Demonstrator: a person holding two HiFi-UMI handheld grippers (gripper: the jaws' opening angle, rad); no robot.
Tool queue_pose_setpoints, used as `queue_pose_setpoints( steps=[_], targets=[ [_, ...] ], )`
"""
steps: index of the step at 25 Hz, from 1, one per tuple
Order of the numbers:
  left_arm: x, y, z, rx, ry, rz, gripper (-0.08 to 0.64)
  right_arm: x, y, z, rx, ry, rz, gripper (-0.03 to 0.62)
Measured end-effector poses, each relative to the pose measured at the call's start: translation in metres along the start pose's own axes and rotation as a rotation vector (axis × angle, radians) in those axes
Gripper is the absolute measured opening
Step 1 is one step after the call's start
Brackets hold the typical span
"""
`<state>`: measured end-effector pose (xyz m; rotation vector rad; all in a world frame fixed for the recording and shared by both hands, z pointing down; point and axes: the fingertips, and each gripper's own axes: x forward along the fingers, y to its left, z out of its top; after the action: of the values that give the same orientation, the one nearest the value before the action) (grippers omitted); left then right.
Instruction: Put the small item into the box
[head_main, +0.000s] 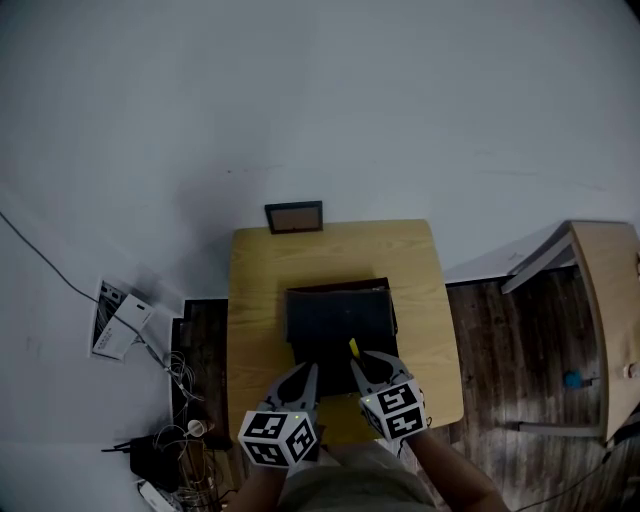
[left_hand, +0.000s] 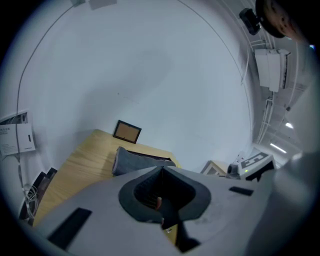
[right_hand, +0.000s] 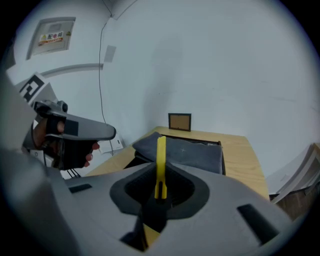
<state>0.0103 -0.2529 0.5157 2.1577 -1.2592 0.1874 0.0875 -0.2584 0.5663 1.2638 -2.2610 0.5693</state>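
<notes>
A dark grey box (head_main: 338, 318) sits in the middle of a wooden table (head_main: 260, 270); it also shows as the box (right_hand: 187, 152) and the box (left_hand: 131, 162) in the two gripper views. My right gripper (head_main: 362, 362) hovers at the box's near edge, shut on a thin yellow stick (head_main: 353, 348). In the right gripper view the yellow stick (right_hand: 161, 147) pokes upright out of the right gripper (right_hand: 161, 166). My left gripper (head_main: 308, 373) hangs beside it at the near left of the box. In its own view the left gripper (left_hand: 161, 170) has its jaws together with nothing between them.
A small brown picture frame (head_main: 294, 217) stands at the table's far edge against the white wall. Another wooden table (head_main: 610, 300) is to the right. White devices and cables (head_main: 125, 325) lie on the floor at the left. The floor is dark wood.
</notes>
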Motion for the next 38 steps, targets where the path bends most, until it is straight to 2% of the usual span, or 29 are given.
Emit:
queue_pose_setpoints(
  steps=[5,17,20,27,33,36,38],
  targets=[
    [-0.006,0.01,-0.002,-0.026,-0.011,0.046,0.003,0.018,0.002,-0.015,-0.051,0.102,0.044,0.044],
    [-0.019,0.018,-0.003,-0.037,-0.029,0.094,0.003,0.049,0.007,-0.06,-0.153,0.38,0.127,0.044],
    [-0.021,0.019,-0.001,-0.038,-0.037,0.103,0.003,0.054,0.005,-0.067,-0.146,0.425,0.131,0.044],
    [-0.026,0.022,-0.001,-0.041,-0.046,0.119,0.003,0.063,0.002,-0.076,-0.131,0.476,0.121,0.044],
    [-0.028,0.02,0.0,-0.043,-0.052,0.117,0.003,0.066,0.0,-0.08,-0.1,0.477,0.115,0.044],
    [-0.028,0.019,0.0,-0.042,-0.054,0.111,0.003,0.068,-0.002,-0.082,-0.096,0.47,0.117,0.098],
    [-0.028,0.018,0.001,-0.04,-0.055,0.107,0.003,0.066,-0.001,-0.08,-0.089,0.466,0.116,0.1]
  ],
)
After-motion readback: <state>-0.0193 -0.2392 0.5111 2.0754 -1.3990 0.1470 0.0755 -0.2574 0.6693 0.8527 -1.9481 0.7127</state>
